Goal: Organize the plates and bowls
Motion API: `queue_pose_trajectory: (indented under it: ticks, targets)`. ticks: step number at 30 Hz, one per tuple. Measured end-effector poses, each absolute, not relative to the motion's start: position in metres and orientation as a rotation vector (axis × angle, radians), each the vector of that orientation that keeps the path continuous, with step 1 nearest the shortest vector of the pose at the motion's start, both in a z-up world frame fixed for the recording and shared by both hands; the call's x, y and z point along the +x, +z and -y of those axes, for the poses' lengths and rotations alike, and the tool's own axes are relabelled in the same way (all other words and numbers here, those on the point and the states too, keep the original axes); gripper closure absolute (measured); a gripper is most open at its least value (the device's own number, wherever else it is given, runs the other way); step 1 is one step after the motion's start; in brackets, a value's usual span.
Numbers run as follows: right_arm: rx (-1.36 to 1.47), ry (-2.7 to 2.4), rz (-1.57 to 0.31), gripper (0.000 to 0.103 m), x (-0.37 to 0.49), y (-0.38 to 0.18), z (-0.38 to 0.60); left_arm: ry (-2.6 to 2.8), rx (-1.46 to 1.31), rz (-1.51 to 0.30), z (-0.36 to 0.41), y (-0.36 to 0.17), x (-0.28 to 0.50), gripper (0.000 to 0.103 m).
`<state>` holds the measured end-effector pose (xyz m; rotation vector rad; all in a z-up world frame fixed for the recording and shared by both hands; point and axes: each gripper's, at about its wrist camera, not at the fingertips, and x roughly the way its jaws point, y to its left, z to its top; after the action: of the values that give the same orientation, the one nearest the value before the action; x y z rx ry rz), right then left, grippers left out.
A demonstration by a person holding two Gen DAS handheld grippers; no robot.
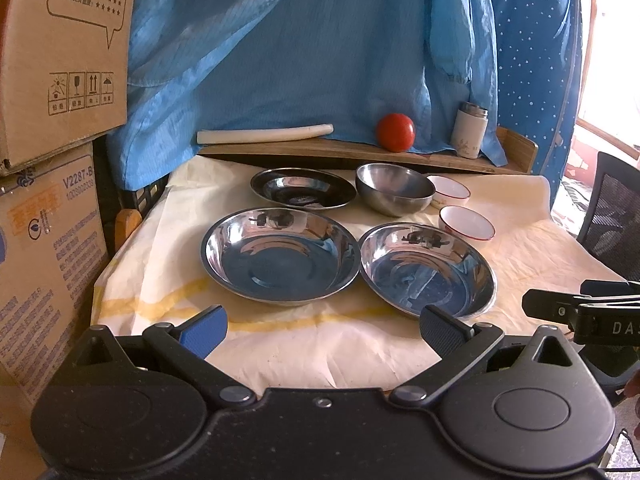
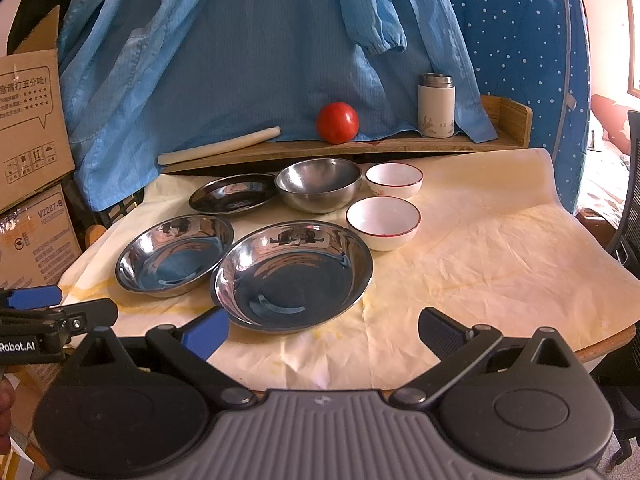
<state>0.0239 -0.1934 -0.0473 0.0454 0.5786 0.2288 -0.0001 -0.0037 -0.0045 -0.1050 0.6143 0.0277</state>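
Note:
Three shallow steel plates lie on the cream cloth: a front left plate (image 1: 280, 256) (image 2: 174, 254), a front right plate (image 1: 428, 268) (image 2: 292, 274) and a darker plate (image 1: 303, 188) (image 2: 234, 193) behind them. A deep steel bowl (image 1: 394, 189) (image 2: 319, 184) stands beside the dark plate. Two white bowls with red rims sit to its right, one far (image 1: 449, 191) (image 2: 394, 179) and one near (image 1: 466, 222) (image 2: 383, 222). My left gripper (image 1: 322, 330) hovers open over the front edge, short of the plates. My right gripper (image 2: 324, 330) is open too, empty, just before the front right plate.
On a wooden shelf (image 1: 360, 152) (image 2: 360, 146) at the back lie a white roll (image 1: 264, 134), a red tomato (image 1: 395, 132) (image 2: 337, 122) and a white flask (image 1: 469, 130) (image 2: 435, 106). Blue fabric hangs behind. Cardboard boxes (image 1: 52, 120) stack on the left; a chair (image 1: 612, 220) stands right.

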Motion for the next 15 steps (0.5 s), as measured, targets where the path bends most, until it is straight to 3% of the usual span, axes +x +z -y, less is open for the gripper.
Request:
queue_pose_trajectory:
  ticks: [15]
  targets:
    - [0.020, 0.257, -0.586, 0.000, 0.040, -0.043, 0.185, 0.180, -0.250, -0.677, -0.033, -0.006, 0.036, 0.001]
